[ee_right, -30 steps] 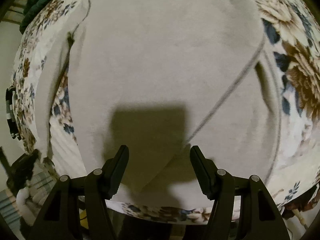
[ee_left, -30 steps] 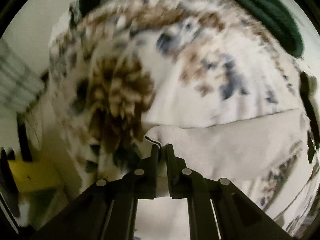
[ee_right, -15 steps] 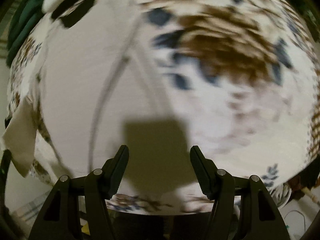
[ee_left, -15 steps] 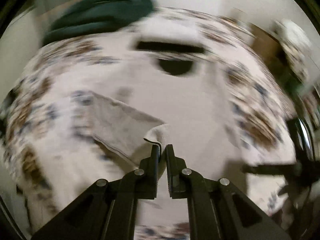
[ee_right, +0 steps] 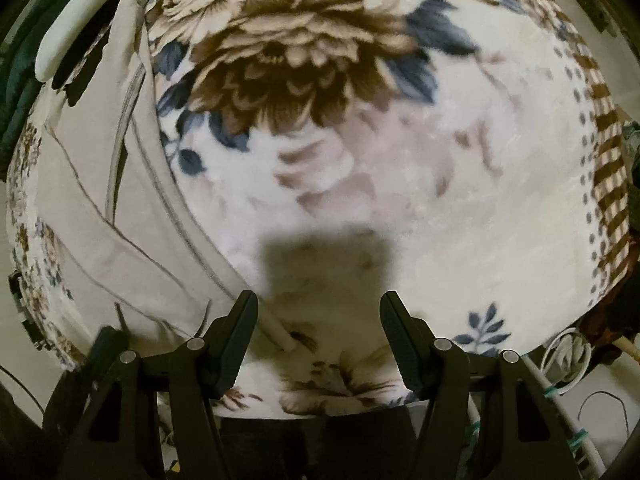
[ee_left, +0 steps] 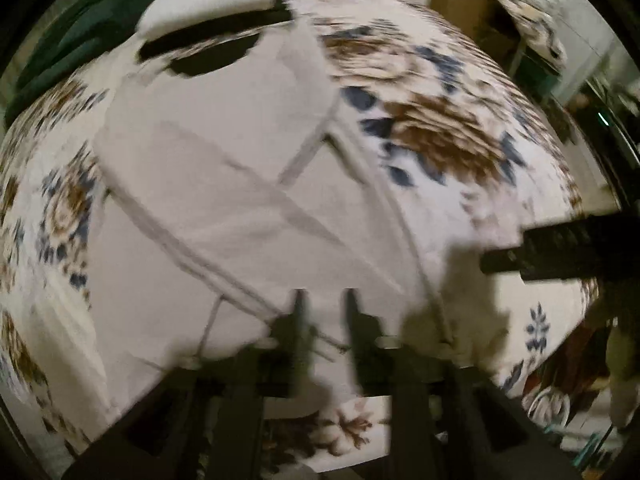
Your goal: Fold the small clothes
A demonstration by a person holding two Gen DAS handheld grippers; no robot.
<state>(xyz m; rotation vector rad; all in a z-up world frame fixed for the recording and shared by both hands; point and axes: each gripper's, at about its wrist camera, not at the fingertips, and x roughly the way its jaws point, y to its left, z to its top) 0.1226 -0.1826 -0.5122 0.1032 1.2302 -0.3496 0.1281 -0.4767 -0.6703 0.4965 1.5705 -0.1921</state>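
A pale beige garment [ee_left: 224,200] lies spread on a floral blanket [ee_left: 432,132], with folded flaps and seams across it. My left gripper [ee_left: 322,300] hovers over its near edge, jaws a little apart, nothing held; the view is blurred. In the right wrist view the garment [ee_right: 92,216] lies at the left. My right gripper [ee_right: 318,312] is open and empty over the bare blanket [ee_right: 400,184], right of the garment. The right gripper shows as a dark bar in the left wrist view [ee_left: 560,248].
A dark green cloth [ee_left: 92,28] and a white folded item [ee_left: 208,4] lie at the blanket's far edge. Cables [ee_right: 568,356] and clutter sit off the blanket's right edge. A cardboard box [ee_left: 464,4] stands beyond.
My left gripper carried the garment's corner across, laid it down and opened slightly. My right gripper swung right, off the garment onto the bare blanket.
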